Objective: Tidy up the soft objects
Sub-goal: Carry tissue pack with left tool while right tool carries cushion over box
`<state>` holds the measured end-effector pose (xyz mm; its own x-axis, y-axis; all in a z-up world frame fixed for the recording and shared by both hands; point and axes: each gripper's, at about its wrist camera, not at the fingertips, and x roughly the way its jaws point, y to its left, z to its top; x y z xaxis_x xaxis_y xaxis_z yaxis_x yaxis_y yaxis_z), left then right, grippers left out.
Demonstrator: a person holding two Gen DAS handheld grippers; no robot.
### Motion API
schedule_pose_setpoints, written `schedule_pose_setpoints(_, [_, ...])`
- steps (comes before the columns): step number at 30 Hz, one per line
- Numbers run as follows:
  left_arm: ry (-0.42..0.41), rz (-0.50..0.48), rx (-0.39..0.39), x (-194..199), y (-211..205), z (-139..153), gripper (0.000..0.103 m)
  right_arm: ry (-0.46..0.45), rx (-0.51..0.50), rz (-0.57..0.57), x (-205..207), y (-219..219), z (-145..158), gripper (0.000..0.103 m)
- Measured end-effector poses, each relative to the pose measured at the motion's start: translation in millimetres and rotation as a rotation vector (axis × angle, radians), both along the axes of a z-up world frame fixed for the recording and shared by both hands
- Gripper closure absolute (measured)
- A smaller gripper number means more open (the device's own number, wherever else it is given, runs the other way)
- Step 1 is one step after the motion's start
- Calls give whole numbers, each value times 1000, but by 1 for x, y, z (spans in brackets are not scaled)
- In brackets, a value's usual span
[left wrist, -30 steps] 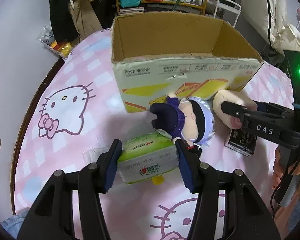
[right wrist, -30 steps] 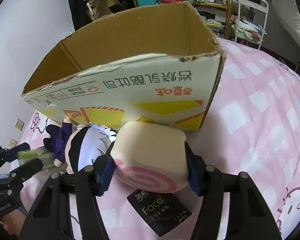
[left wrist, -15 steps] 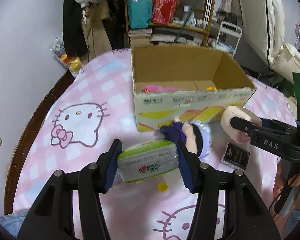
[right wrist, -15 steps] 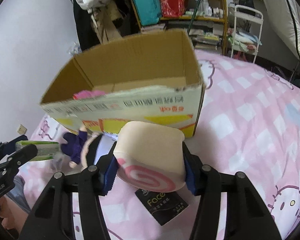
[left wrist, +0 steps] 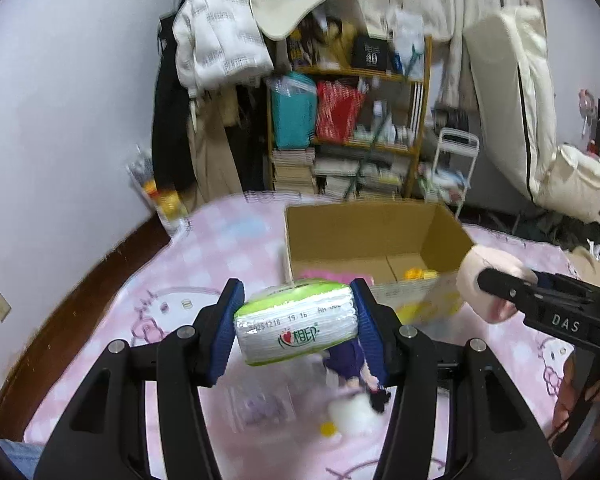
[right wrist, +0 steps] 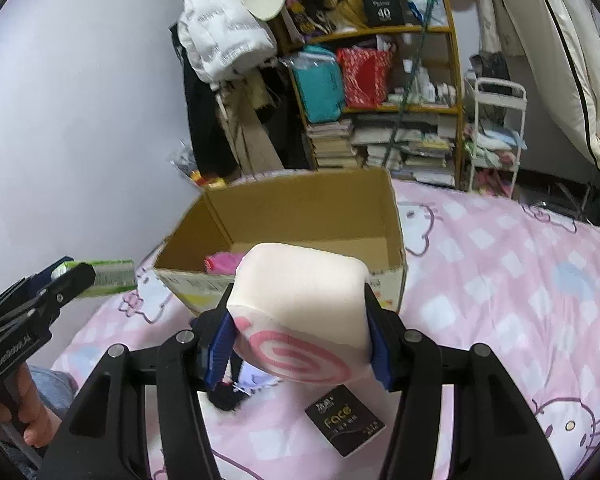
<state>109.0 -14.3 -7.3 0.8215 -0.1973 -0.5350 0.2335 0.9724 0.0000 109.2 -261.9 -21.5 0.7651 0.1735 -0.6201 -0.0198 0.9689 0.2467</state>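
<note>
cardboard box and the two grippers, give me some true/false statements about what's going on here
1. The left gripper is shut on a green-and-white tissue pack. True.
2. The right gripper is empty. False: it is shut on a cream swirl-roll plush.
3. The cardboard box is open at the top with something pink inside. True.
4. The black Face packet lies inside the box. False: it lies on the pink bedspread, in front of the box.
5. The purple-dressed doll is held in a gripper. False: it lies on the bedspread below the left gripper.
</note>
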Motion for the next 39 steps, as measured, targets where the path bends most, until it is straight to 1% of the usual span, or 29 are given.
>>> schedule_pose_setpoints(3, [-80, -2, 5, -9, 0, 12, 50, -52, 2, -1, -6, 0, 9, 43])
schedule_pose_setpoints(5, [-119, -8, 6, -12, -1, 18, 50, -92, -11, -3, -9, 1, 16, 43])
schedule_pose_setpoints(8, [-160, -6, 18, -13, -5, 26, 50, -157, -42, 2, -11, 3, 27, 43])
schedule_pose_setpoints(10, [-181, -18, 6, -13, -7, 31, 50, -189, -60, 0, -12, 4, 33, 43])
schedule_pose_setpoints(16, [-248, -45, 4, -2, -18, 48, 50, -232, -61, -15, -7, 0, 47, 43])
schedule_pose_setpoints(19, [-253, -57, -7, 8, -25, 55, 50, -258, -75, -25, -3, -3, 55, 43])
schedule_pose_setpoints(24, [-270, -66, 6, 23, -38, 66, 50, -314, -61, -38, 5, -10, 62, 43])
schedule_pose_setpoints(28, [-278, -70, 17, 34, -49, 67, 50, -361, -60, -51, 10, -12, 65, 42])
schedule_pose_setpoints(32, [-276, -59, -2, 40, -52, 59, 50, -359, -49, -56, 18, -12, 62, 41])
schedule_pose_setpoints(34, [-254, -63, -9, 44, -54, 53, 50, -353, -48, -52, 22, -12, 59, 41])
schedule_pose_setpoints(35, [-237, -71, -7, 48, -55, 49, 50, -347, -47, -49, 24, -11, 57, 41])
schedule_pose_setpoints(39, [-220, -78, 16, 54, -60, 36, 50, -323, -56, -37, 30, -8, 49, 41])
